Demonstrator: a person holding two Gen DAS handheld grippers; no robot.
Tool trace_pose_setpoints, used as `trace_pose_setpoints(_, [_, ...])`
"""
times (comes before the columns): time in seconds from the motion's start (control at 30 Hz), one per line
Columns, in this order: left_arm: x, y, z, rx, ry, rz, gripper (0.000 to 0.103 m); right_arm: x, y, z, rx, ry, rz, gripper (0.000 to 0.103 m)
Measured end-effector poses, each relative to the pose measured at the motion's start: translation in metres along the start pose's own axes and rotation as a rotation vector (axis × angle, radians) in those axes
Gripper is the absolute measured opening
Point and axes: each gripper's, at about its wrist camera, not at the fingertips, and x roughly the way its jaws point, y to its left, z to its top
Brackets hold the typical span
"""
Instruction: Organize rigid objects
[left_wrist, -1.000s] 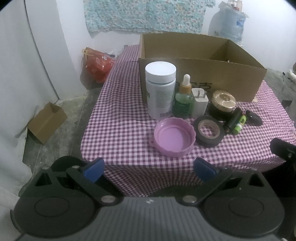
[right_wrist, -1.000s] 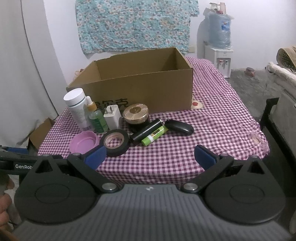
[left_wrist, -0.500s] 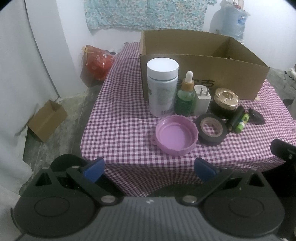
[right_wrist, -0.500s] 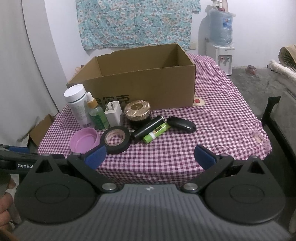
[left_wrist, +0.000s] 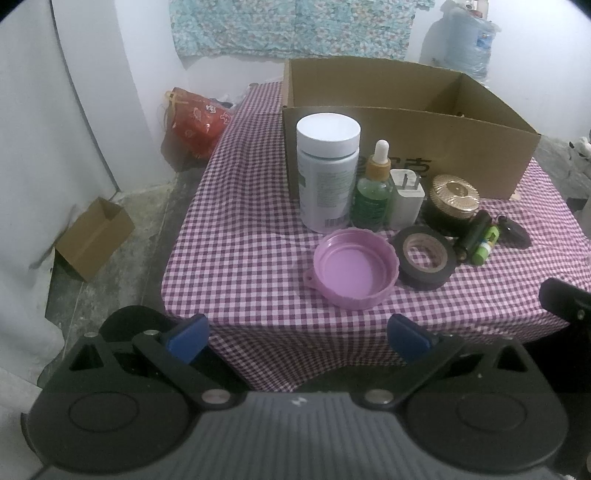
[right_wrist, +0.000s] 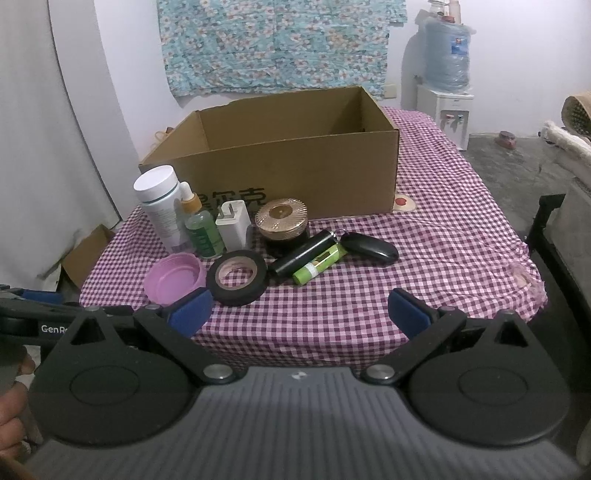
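Observation:
On the checked tablecloth (left_wrist: 240, 251) stand a white bottle (left_wrist: 328, 171), a green dropper bottle (left_wrist: 373, 192), a white charger (left_wrist: 406, 199) and a gold-lidded jar (left_wrist: 452, 203). In front lie a pink lid (left_wrist: 354, 267), a black tape roll (left_wrist: 423, 256), a black tube (right_wrist: 303, 252), a green tube (right_wrist: 320, 264) and a black mouse-like object (right_wrist: 371, 247). Behind them is an open cardboard box (right_wrist: 295, 162). My left gripper (left_wrist: 297, 338) is open, short of the table's near edge. My right gripper (right_wrist: 299, 312) is open too, holding nothing.
A small cardboard box (left_wrist: 94, 238) and a red bag (left_wrist: 199, 123) sit on the floor left of the table. A water dispenser (right_wrist: 445, 107) stands at the back right. A dark chair frame (right_wrist: 546, 229) is close to the table's right side.
Both grippers have edged a little closer to the table and its objects. Nothing on the table has moved.

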Motion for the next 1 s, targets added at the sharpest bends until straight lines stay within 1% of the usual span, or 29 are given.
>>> trace_pose_setpoints(0.57, [0.003,0.003,0.001,-0.002,0.006,0.006,0.103,0.005,0.002,0.001,-0.001,0.013,0.019,0.102])
trace_pose_setpoints(1.0, [0.011,-0.001,0.006,0.003,0.026,0.012,0.103,0.011,0.001,0.003,0.009,0.021,0.02,0.102])
